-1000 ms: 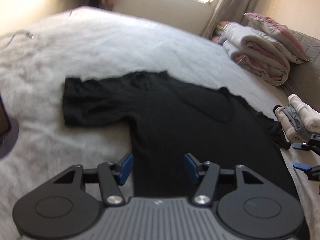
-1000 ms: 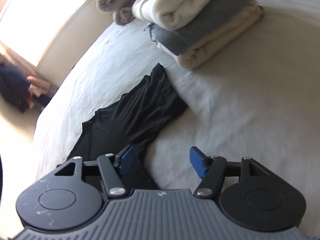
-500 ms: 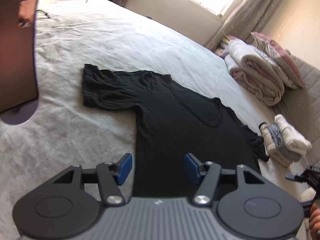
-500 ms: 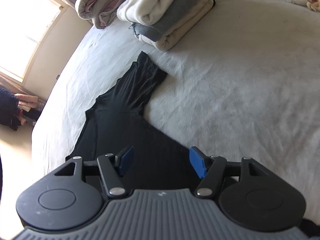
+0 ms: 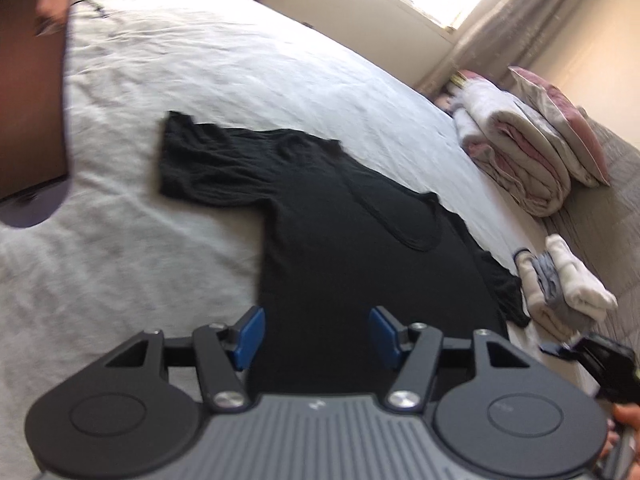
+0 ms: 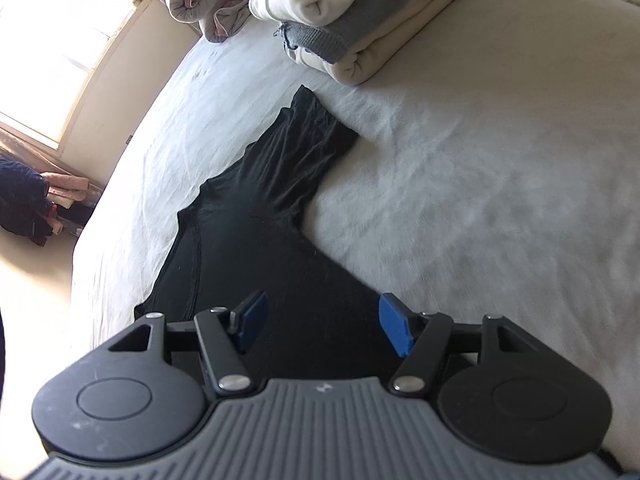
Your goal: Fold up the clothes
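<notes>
Folded quilt lies beside a window.

- A white bed fills most of both views, its sheet wrinkled.
- A bright window is set in a cream wall; daylight falls across the bed.
- A beige curtain hangs beside the window.
- Folded bedding lies at the bed's far edge.
- A pale floor runs past the bed's side.

Bright daylight, fisheye bend, some motion blur.
The window glares white; the bed smears at its left edge.
</notes>
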`<state>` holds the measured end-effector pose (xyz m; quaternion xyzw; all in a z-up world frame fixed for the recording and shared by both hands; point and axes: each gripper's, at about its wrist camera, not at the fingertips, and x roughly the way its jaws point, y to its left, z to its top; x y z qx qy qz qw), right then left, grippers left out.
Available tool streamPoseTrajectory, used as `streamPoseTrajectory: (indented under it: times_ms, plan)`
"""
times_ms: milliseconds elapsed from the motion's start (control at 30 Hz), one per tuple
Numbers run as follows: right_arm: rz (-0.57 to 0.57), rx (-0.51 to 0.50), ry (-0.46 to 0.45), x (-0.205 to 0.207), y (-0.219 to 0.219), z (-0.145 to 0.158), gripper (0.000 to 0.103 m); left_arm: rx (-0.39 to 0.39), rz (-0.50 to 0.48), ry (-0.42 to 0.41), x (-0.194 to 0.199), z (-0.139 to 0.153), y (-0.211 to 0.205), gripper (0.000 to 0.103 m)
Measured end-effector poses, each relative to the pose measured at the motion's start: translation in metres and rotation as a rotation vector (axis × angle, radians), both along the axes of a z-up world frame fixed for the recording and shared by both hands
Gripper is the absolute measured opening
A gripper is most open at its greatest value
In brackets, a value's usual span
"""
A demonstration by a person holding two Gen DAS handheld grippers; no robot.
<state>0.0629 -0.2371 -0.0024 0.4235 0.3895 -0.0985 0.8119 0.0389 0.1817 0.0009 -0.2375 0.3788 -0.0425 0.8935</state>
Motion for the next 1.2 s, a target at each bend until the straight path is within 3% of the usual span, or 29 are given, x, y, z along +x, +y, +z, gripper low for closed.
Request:
streamPoseTrajectory:
  times_ms: [100,300,467,667,933,1200]
  plan:
    - [-0.015,-0.002,-0.019,0.015,-0.007,-0.014,0.064,0.035,-0.054,-0.018,0.005,0.000,-0.018,0.061]
    - [-0.085,0.046,-0.098,0.043,-0.025,-0.033,0.060,0.115,-0.101,0.022,0.021,-0.011,-0.041,0.061]
    - [-0.146,0.076,-0.146,0.067,-0.037,-0.041,0.060,0.043,-0.115,0.080,0.037,-0.022,-0.043,0.061]
    - [-0.204,0.054,-0.192,0.083,-0.043,-0.047,0.043,0.050,-0.141,0.102,0.045,-0.029,-0.053,0.061]
    - [-0.165,-0.133,-0.238,0.091,-0.028,-0.039,0.016,0.074,-0.158,0.104,0.046,-0.032,-0.054,0.061]
    - [-0.025,-0.282,-0.340,0.095,0.003,-0.031,0.009,0.074,-0.156,0.106,0.048,-0.033,-0.051,0.061]
